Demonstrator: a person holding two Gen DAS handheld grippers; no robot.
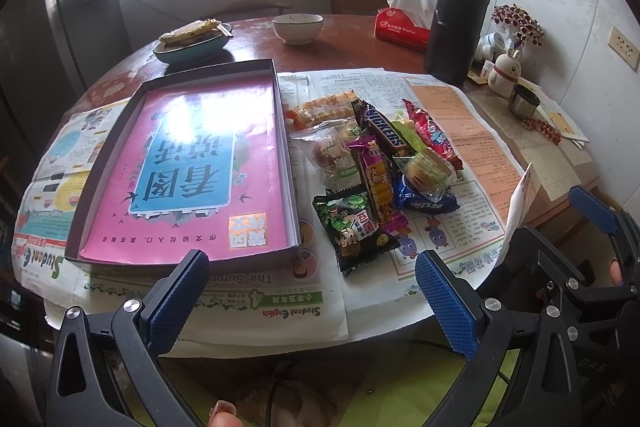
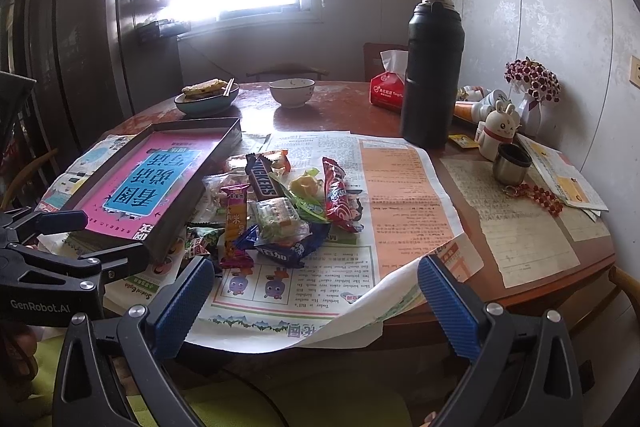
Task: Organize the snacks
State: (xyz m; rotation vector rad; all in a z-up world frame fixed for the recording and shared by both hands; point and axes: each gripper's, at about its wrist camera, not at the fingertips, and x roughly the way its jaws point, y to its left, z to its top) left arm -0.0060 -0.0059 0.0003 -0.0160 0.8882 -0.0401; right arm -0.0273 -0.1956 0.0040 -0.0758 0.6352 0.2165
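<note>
Step in hand, as judged: opening stage, nothing sorted yet. Left gripper (image 1: pixel 312 291) hovering off near table edge, blue ribbed fingers spread wide, gripping nothing. Right gripper (image 2: pixel 316 301) likewise splayed, carrying nothing. Heap of mixed foil-wrapped snacks (image 1: pixel 380 163) lying on newspaper just beside shallow dark cardboard tray with pink printed lining (image 1: pixel 192 163), tray holding no snacks. Next move probably calling for reach forward, closing on nearest green-black crinkly packet (image 1: pixel 354 227), then carrying it left into tray.

Black flask (image 2: pixel 432 67) w/ tissue box (image 2: pixel 386 91) behind; bowl (image 2: pixel 292 91), food plate (image 2: pixel 206 99) at table's far side.
</note>
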